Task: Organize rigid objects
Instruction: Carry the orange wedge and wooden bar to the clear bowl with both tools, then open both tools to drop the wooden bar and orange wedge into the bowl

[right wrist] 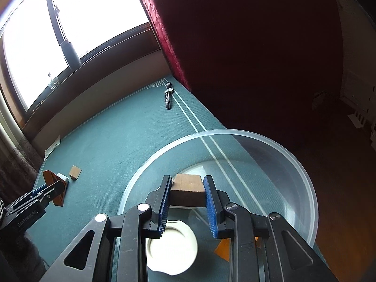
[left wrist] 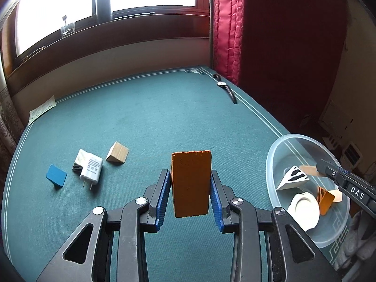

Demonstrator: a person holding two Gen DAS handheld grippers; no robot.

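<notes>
A green cloth with white border lines is covering the tabletop, and a clear plastic bowl is sitting at its edge; everything else is placed from that bowl.

The left gripper is clamping an orange block upright between its blue pads, out over the cloth and well apart from the bowl's rim. The right gripper is hanging above the bowl's inside, its jaws pressing on a plain wooden block.

Lying inside the bowl are a white round lid, a white wedge with black stripes and a small orange piece with black marks.

Far from the bowl, across the cloth, a white plug adapter is lying against a black and white box, with a blue block just beside them on the side away from the bowl and a wooden wedge near them on the bowl's side. A wristwatch is lying at the far corner of the cloth, beyond the bowl, and a sheet of paper is resting at the opposite far edge.

Behind the tabletop a bright window is glaring above a brown sill carrying a dark flask and a small glass. A red quilted curtain is hanging beyond the bowl.
</notes>
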